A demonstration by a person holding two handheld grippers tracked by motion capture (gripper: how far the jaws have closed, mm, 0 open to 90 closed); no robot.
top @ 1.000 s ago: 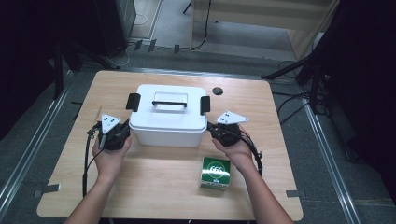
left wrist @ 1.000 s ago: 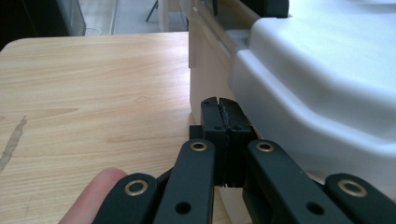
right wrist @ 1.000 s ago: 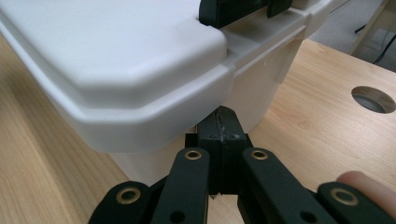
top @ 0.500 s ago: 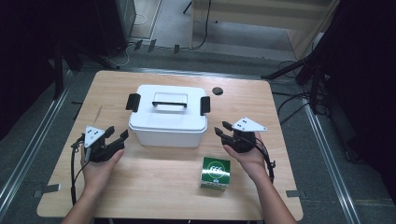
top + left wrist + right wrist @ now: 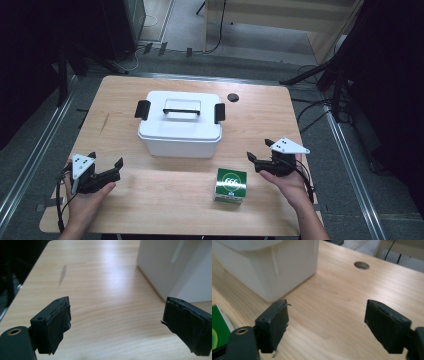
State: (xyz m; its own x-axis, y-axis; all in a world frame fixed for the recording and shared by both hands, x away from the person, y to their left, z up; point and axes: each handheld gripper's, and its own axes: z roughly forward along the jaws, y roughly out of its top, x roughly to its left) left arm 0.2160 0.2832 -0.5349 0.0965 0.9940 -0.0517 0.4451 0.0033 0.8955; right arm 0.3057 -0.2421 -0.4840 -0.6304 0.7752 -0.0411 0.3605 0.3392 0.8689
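Observation:
A white lidded box (image 5: 180, 125) with a black handle and two black side latches stands in the middle of the wooden table (image 5: 150, 210). My left gripper (image 5: 106, 160) is at the front left, well away from the box. Its jaws have just been opening and stand wide with nothing between them (image 5: 122, 325); the box wall (image 5: 175, 267) is ahead to the right. My right gripper (image 5: 259, 150) is at the front right, its jaws also just opened and empty (image 5: 327, 325). A small green carton (image 5: 231, 185) stands to its left.
A round cable hole (image 5: 232, 97) lies in the table behind the box, also visible past the right jaws as the hole (image 5: 361, 265). Bare wood lies between the left gripper and the green carton. Dark floor, cables and stands surround the table.
Both grippers have pulled back from the two ends of the white box, outward and toward the front edge. Their jaws, shut a second ago, now stand apart.

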